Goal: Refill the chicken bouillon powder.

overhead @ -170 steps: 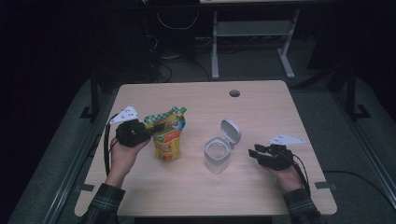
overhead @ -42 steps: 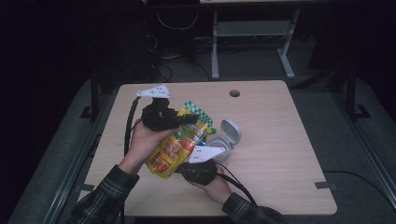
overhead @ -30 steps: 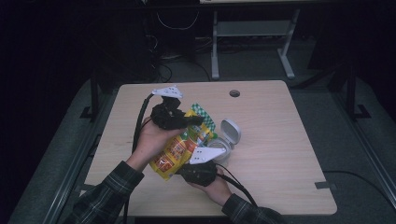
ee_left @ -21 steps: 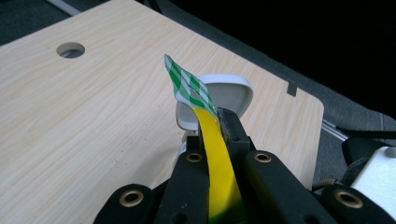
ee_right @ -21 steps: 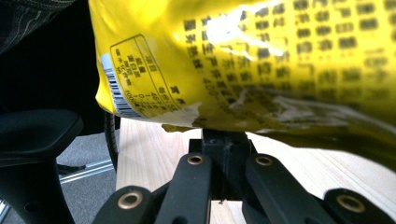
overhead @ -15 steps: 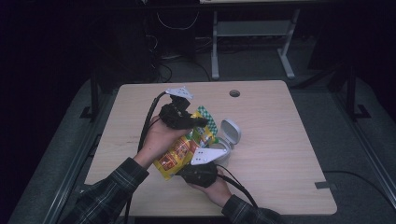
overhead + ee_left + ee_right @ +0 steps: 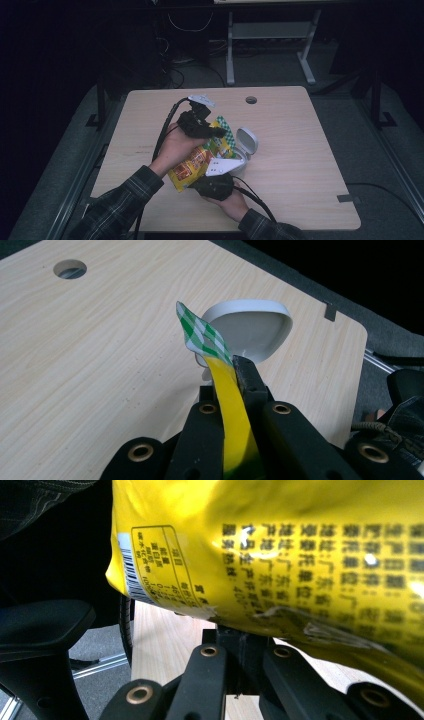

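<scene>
A yellow snack bag (image 7: 200, 160) with a green-checked top hangs tilted above the table, held at both ends. My left gripper (image 7: 216, 131) is shut on its checked top edge; in the left gripper view the jaws (image 7: 232, 365) pinch the yellow strip (image 7: 227, 405). My right gripper (image 7: 200, 181) sits at the bag's lower end, near the table's front. In the right gripper view its jaws (image 7: 235, 635) meet at the bottom seam of the bag (image 7: 300, 555). A clear container with an open white lid (image 7: 246, 142) stands just right of the bag top.
The light wooden table (image 7: 310, 165) has a cable hole (image 7: 251, 99) at the back. The white lid (image 7: 250, 330) stands just beyond the left jaws. A black chair arm (image 7: 40, 625) and dark floor lie off the table's near edge.
My left hand has carried the bag's top to the right and slightly down, closer to the open container. The right hand has stayed put at the bag's lower end.
</scene>
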The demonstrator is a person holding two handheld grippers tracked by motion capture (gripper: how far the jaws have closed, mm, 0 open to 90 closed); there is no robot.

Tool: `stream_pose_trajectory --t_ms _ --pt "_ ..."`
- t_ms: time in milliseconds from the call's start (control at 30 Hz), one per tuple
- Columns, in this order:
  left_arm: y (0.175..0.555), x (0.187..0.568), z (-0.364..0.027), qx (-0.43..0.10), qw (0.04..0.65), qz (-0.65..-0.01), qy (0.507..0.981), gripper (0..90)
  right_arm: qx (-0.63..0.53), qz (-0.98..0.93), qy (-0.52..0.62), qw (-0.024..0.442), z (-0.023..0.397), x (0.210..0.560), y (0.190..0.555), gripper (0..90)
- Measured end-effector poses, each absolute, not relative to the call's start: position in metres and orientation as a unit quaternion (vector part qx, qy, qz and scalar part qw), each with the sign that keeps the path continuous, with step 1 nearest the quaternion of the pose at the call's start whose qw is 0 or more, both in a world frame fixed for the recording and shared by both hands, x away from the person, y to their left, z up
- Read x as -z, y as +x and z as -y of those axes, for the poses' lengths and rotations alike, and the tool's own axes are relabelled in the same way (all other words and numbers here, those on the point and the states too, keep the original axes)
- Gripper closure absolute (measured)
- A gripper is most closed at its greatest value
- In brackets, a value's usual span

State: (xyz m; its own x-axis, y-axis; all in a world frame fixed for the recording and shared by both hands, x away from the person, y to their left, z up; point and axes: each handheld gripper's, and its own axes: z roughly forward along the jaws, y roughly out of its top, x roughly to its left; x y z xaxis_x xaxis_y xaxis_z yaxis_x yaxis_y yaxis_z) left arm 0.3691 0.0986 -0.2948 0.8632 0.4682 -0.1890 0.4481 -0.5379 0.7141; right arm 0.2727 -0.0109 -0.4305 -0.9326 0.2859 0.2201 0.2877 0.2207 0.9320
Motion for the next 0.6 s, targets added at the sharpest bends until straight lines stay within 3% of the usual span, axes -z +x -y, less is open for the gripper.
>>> stream_pose_trajectory --t_ms 600 --pt "0.3726 0.2977 -0.0880 -0.010 0.371 -0.267 0.889 90.0 0.603 0.776 -0.182 0.011 0.0112 0.4298 0.2717 90.0"
